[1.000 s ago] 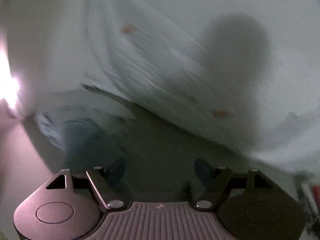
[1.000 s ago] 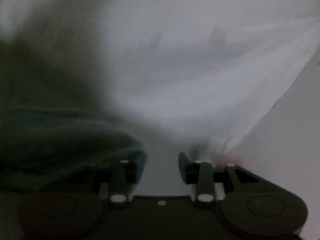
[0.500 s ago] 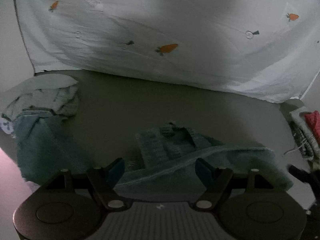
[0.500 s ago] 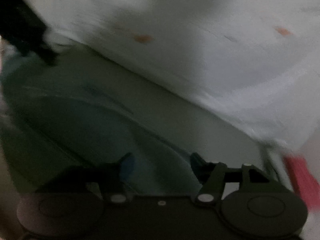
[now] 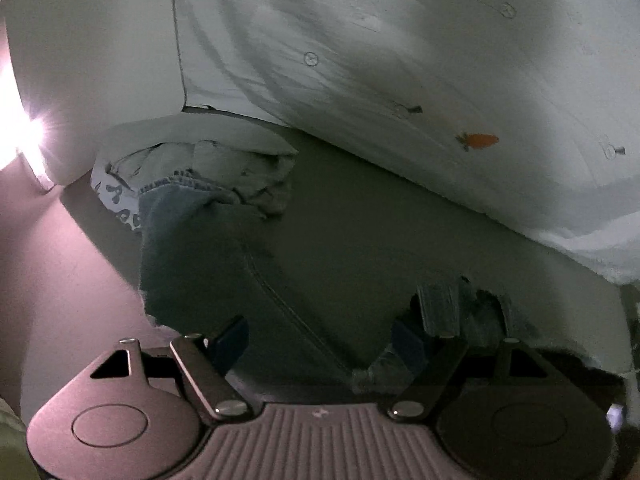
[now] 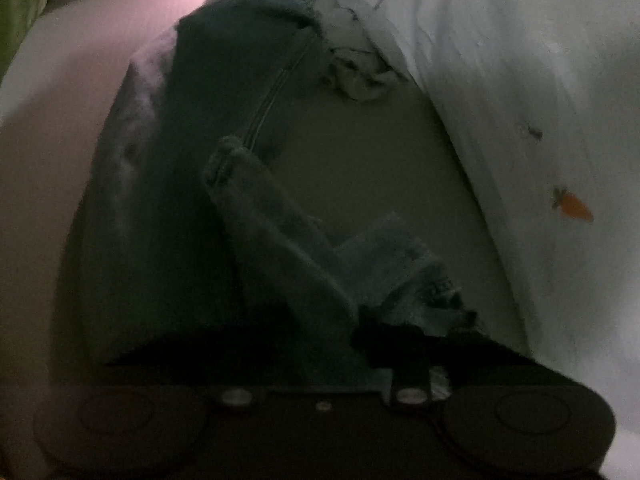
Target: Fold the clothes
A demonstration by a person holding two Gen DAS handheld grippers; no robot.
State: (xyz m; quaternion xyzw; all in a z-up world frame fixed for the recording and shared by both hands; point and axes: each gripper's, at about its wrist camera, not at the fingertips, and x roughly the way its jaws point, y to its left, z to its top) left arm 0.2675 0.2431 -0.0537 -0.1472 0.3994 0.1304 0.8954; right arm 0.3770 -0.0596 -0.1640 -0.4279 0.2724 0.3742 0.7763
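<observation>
A pair of dark blue jeans [image 5: 192, 264] lies on the grey-green bed surface [image 5: 360, 220], running from the upper left down under my left gripper [image 5: 318, 344]. That gripper is open with wide jaws, and a frayed denim edge [image 5: 440, 312] sits by its right finger. In the dim right wrist view the jeans [image 6: 224, 160] fill the left half. A thick denim fold [image 6: 288, 248] runs down into my right gripper [image 6: 320, 344], whose jaws are closing on it. The cloth hides its left finger.
A white sheet with small orange carrots [image 5: 400, 60] hangs across the back and right [image 6: 520, 80]. A crumpled heap of pale clothes [image 5: 224, 168] lies at the far end of the jeans [image 6: 360, 72]. A bright light [image 5: 16, 136] glares at the left edge.
My right gripper has swung down over the jeans and its jaws have narrowed onto a denim fold. The left view has shifted left and lower, and its jaws stay wide.
</observation>
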